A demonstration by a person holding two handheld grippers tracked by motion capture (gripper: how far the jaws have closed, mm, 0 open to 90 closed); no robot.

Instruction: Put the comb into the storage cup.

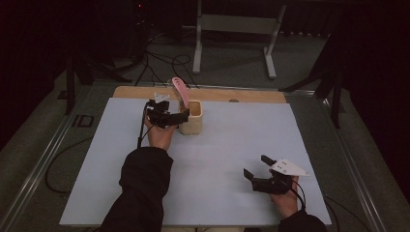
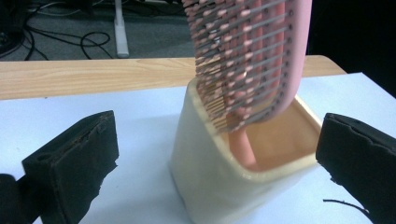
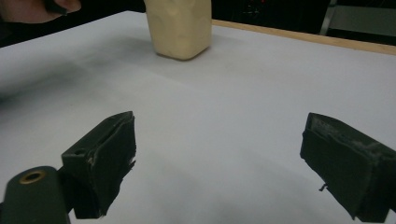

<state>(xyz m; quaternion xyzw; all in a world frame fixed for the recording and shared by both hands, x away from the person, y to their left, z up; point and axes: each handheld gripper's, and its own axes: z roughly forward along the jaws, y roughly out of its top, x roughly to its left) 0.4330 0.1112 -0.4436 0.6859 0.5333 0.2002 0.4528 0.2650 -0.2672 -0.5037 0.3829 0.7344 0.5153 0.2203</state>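
A cream square holder (image 1: 191,123) stands on the white sheet near the table's far edge, and a pink hairbrush (image 1: 181,92) leans out of it, handle down inside. The left gripper view puts the brush head (image 2: 247,60) above the holder (image 2: 210,182), bristles facing the camera. My left gripper (image 1: 169,116) is open just left of the holder, its jaws on either side of it and apart from it. My right gripper (image 1: 258,166) is open near the table's front right with nothing between its jaws. The holder (image 3: 180,28) also stands far off in the right gripper view.
The white sheet (image 1: 232,145) covers most of the wooden table (image 1: 251,95). A white metal frame (image 1: 234,29) and loose cables (image 1: 159,63) lie on the floor beyond the far edge. Metal rails run along both table sides.
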